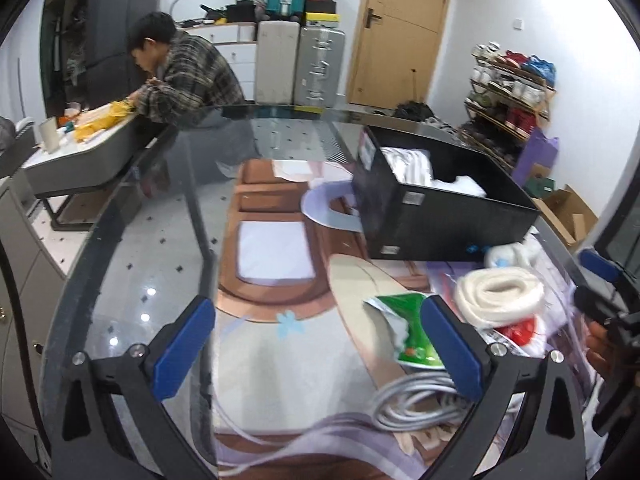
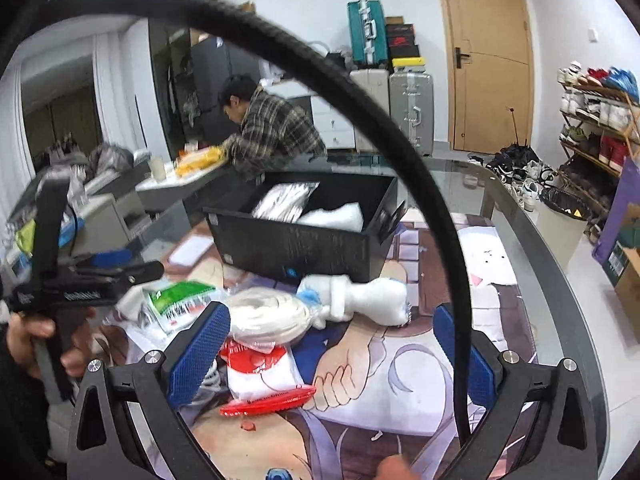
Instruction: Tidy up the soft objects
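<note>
Both tongs gape wide, empty, above the bench (image 1: 140,264) — the white rope coil (image 2: 266,316) looks light, squashy; pinch its bundled middle, then into the black box (image 2: 304,248).

A man in a plaid shirt (image 1: 188,76) bends over a side counter (image 1: 80,152). Behind him stand two silver suitcases (image 1: 300,64) beside a wooden door (image 1: 400,28) — a shoe rack (image 1: 512,92) fills the right wall.
</note>
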A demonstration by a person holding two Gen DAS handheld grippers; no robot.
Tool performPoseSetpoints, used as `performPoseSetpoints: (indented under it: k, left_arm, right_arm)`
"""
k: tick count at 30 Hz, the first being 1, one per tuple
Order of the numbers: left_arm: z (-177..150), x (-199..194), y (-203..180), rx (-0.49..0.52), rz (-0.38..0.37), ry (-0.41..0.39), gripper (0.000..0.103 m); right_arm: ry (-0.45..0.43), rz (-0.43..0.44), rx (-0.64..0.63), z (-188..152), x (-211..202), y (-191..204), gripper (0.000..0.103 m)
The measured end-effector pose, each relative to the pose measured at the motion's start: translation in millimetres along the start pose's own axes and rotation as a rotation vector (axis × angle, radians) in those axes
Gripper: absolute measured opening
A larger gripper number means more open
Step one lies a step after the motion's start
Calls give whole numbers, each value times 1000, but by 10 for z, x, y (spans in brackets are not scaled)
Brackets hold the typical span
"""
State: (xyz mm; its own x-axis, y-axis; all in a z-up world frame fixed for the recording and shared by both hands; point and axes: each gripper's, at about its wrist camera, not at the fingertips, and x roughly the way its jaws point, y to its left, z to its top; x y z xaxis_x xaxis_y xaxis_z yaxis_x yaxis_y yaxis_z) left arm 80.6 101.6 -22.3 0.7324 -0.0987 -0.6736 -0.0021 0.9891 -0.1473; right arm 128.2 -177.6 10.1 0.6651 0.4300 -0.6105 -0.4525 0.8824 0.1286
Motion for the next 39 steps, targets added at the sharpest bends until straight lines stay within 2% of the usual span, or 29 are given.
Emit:
performPoseSetpoints:
  k: [6,10,15,17,20,23,26,31,33,39]
  left_arm:
    - [29,-35,-116,26,-39,-5,103]
    - [40,-84,-119,33,-45,-9,103]
    - [50,-165,-133,42,-52,-24,103]
    - [61,-206,-152,48,-57,-34,103]
    - [80,-281,-178,57,-60,-52,103]
    - [95,-366,-196,58,-73,-69,103]
    - [107,-422,-218,75,-66,-96,103]
    - [76,-344,-135,83,19,-91,103]
    - [62,-288,-53,57,18,-63,103]
    - [58,-295,-32,61,6,-69,103]
  right_arm:
    - [4,-28,-58,-35,80,169,103]
    - [-22,-81,-182,-117,79,383,103]
    - [0,-25,-266,-177,73,551,103]
    - [-7,13,-266,-175,20,581,103]
    - [-83,48,-259,-166,-187,611,103]
    - [-91,145,-218,-132,-362,581,103]
    - [-120,205,-188,-117,-527,548,103]
    - [-142,184,-167,-88,-640,447,103]
    - [-131,165,-162,-93,-613,409,103]
    - [-136,171,-152,-88,-607,344,103]
